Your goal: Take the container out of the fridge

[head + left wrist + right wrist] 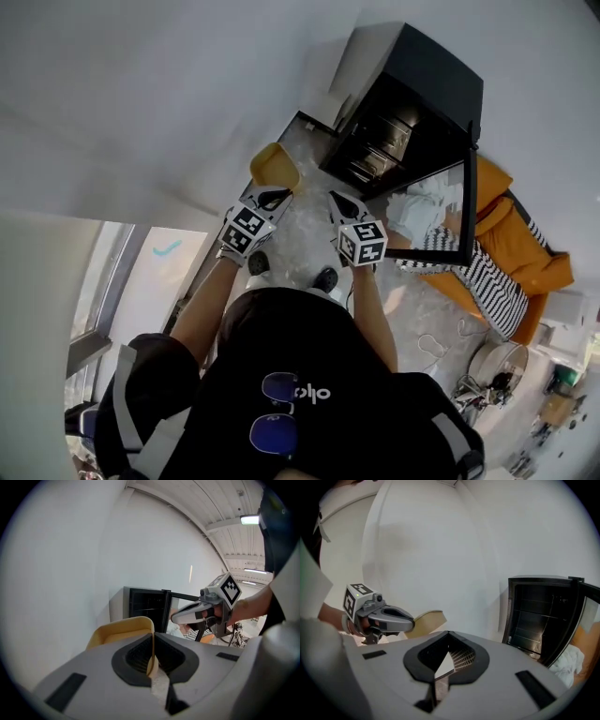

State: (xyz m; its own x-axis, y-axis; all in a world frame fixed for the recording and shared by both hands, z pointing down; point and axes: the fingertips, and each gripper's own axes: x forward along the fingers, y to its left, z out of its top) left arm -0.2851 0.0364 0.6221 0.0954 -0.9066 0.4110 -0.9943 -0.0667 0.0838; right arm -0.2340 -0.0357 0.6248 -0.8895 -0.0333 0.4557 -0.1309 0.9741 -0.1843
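Observation:
The container is a yellow open tub, held out in front of the black mini fridge. My left gripper is shut on its near wall. In the left gripper view the yellow wall stands pinched between the jaws of the left gripper. My right gripper hovers just to the right of the tub and is shut with nothing in it. In the right gripper view the right gripper points toward the white wall, with the container to its left.
The fridge door stands wide open to the right, and dark shelves show inside. An orange seat with striped cloth lies beyond the door. Cables and a round stand are on the pale floor.

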